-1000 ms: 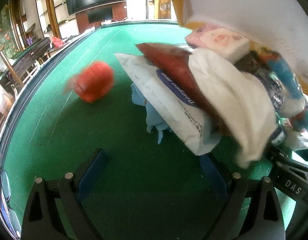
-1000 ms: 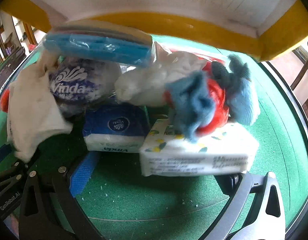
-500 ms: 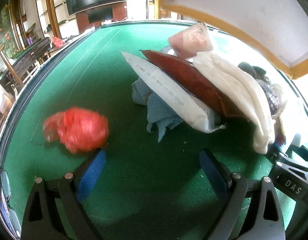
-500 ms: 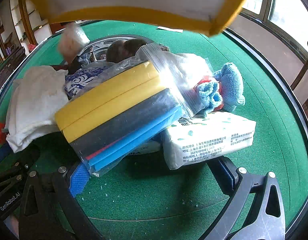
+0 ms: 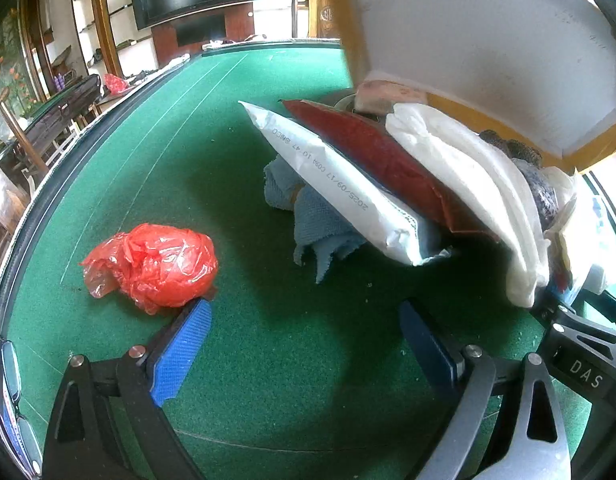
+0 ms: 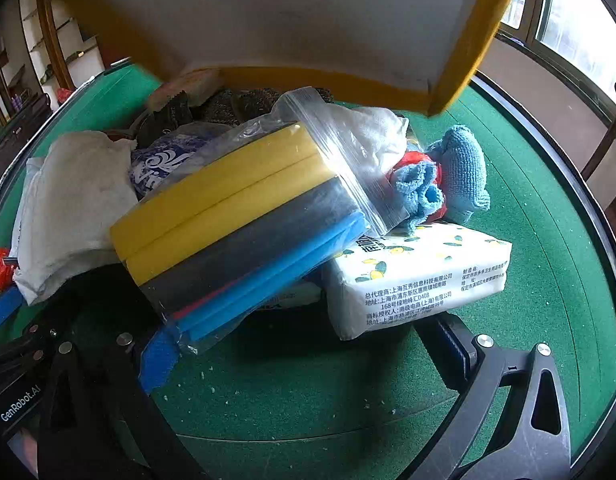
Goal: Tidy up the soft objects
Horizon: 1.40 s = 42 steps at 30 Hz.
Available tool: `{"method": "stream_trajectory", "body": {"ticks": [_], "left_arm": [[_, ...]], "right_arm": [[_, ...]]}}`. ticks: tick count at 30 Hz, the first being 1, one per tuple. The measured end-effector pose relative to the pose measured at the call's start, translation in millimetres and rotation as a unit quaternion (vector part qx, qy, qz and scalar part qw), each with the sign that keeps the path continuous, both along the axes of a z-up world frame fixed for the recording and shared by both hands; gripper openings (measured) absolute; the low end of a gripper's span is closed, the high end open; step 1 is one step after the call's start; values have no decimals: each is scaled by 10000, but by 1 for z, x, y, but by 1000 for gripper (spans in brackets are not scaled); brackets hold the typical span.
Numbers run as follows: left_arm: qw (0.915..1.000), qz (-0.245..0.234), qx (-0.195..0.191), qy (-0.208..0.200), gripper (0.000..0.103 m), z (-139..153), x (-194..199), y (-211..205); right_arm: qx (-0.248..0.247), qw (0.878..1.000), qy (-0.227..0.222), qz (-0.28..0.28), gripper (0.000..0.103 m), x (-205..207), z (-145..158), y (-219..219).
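1. My left gripper (image 5: 303,344) stands wide open, holding nothing; red plastic bag (image 5: 151,266) lies just beyond its left finger.
2. My right gripper (image 6: 308,350) gapes empty; bagged sponges (image 6: 239,220) lean on the tissue pack (image 6: 416,280).

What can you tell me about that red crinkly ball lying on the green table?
The red plastic bag is thin, glossy, half-translucent film crumpled into a loose ball, with a flatter flap sticking out at its left. It lies alone on the green felt table, apart from the pile of cloths and packets. The blue pad of one finger of the open left gripper sits right at its lower edge; whether they touch is unclear.
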<state>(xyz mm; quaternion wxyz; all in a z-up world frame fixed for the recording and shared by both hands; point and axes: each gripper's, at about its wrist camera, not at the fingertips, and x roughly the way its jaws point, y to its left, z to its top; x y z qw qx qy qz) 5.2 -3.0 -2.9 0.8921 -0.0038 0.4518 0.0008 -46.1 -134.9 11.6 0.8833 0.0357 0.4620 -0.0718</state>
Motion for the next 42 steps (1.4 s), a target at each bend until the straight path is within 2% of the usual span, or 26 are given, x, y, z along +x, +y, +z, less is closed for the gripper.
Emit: {"method": "stream_trajectory", "body": {"ticks": [42], "left_arm": [[10000,-1,-1,5,96,0,0,0]], "right_arm": [[-2,10000,-1,0,103,-1,0,0]]}}
